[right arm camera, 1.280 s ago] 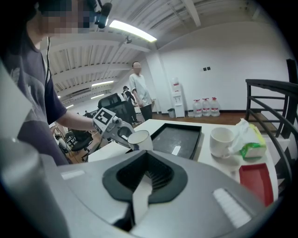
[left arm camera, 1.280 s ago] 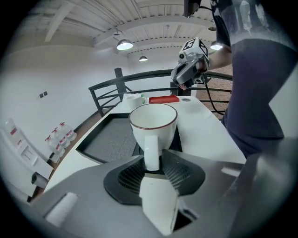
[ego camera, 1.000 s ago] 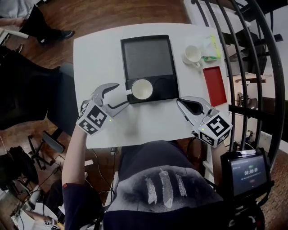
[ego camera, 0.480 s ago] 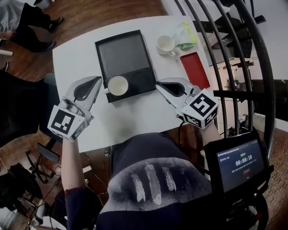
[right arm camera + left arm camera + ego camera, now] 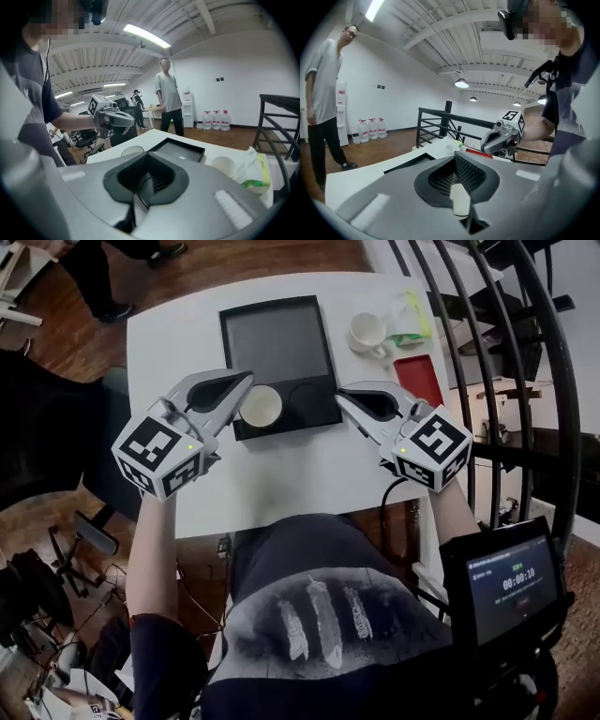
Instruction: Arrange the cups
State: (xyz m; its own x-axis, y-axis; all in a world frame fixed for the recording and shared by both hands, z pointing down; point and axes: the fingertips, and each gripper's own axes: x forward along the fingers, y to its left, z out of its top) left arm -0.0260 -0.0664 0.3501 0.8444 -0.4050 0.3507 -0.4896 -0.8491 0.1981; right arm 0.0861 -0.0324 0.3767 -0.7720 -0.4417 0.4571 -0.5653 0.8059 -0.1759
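A white cup (image 5: 260, 406) stands in the left round recess at the near end of a black tray (image 5: 277, 343); in the right gripper view the cup (image 5: 132, 151) sits before the tray (image 5: 180, 150). A second white cup (image 5: 367, 332) stands on the table to the tray's right, also in the right gripper view as the cup (image 5: 224, 165). My left gripper (image 5: 247, 379) hangs shut and empty just left of the tray cup, above the table. My right gripper (image 5: 340, 396) is shut and empty at the tray's near right corner. Each gripper view shows closed jaws, left gripper (image 5: 456, 157) and right gripper (image 5: 149, 157).
A red flat case (image 5: 419, 381) and a green-and-white bag (image 5: 412, 315) lie at the table's right edge (image 5: 441, 465). A black railing (image 5: 506, 352) curves close on the right. A person (image 5: 321, 93) stands beyond the table; water bottles (image 5: 370, 129) line the far wall.
The left gripper's jaws, open beside the tray cup a second ago, have shut empty, and that gripper has risen. The right gripper has shifted a little toward the tray.
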